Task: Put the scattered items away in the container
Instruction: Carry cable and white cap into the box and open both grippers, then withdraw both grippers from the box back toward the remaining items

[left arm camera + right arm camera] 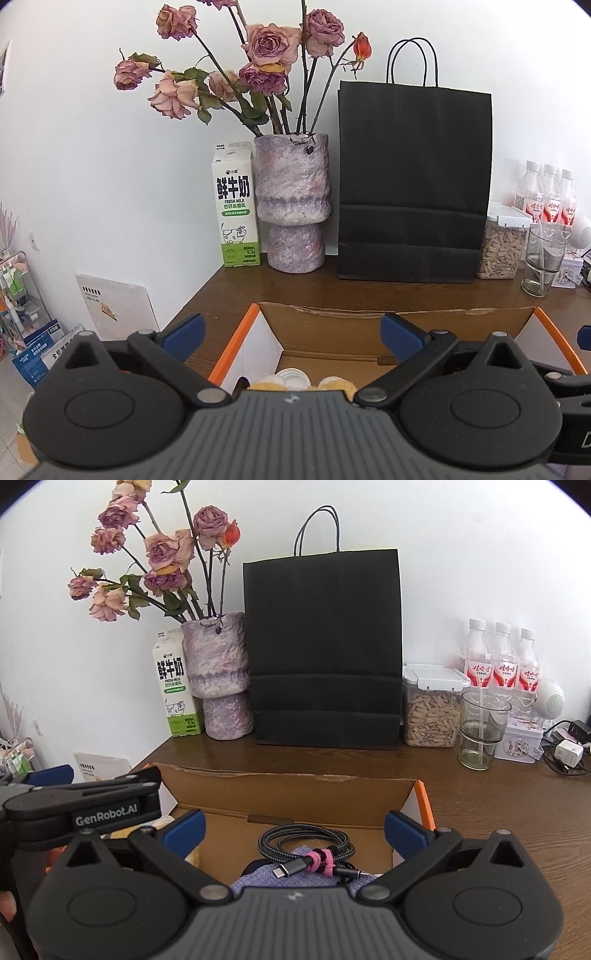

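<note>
An open cardboard box (332,325) with orange edges sits on the brown table; it also shows in the right wrist view (295,794). My left gripper (291,332) is open and empty above the box's left part, over a white cap and yellowish items (295,380). My right gripper (295,827) is open and empty above the box's right part. Below it lie a coiled braided cable (306,843) with a pink tie and a purple cloth (295,877). The left gripper's body (81,805) shows at the left of the right wrist view.
Along the wall stand a milk carton (236,206), a purple vase of dried roses (291,203), a black paper bag (413,184), a jar of seeds (430,709), a glass (480,731), three water bottles (498,657), a tin and chargers (565,753).
</note>
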{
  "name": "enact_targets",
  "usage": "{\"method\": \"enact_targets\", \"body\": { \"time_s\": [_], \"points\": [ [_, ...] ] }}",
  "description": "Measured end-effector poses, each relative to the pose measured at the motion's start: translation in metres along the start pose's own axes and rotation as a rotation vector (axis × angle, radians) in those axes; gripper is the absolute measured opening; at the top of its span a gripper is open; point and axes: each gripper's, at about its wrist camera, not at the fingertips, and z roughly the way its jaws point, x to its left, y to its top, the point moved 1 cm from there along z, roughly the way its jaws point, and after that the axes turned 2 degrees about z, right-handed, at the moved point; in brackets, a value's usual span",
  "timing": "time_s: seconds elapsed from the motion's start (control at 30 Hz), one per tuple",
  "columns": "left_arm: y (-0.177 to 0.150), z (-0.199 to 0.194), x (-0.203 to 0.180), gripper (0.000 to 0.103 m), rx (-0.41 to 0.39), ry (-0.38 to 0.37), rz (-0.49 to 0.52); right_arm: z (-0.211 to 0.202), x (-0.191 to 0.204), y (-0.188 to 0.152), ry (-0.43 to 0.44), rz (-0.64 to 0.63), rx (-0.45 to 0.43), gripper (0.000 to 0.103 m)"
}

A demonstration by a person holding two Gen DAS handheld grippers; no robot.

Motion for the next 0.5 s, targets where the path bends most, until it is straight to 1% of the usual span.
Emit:
{"method": "enact_targets", "body": {
  "time_s": [0.2,0.33,0.5],
  "points": [
    [0.002,-0.011,0.004,0.103,-0.012,-0.014,-0.023,-0.007,0.004,0.0,-0.004,-0.017,-0.009,0.103],
    [0.001,-0.024,0.009,0.103,-0.026,-0.016,-0.025,-0.019,0.009,0.0,-0.004,-0.026,-0.025,0.103],
    [-0.003,-0.046,0.023,0.103,-0.025,-0.036,-0.065,-0.04,0.017,-0.004,0.019,-0.037,-0.044,0.103]
  ]
}}
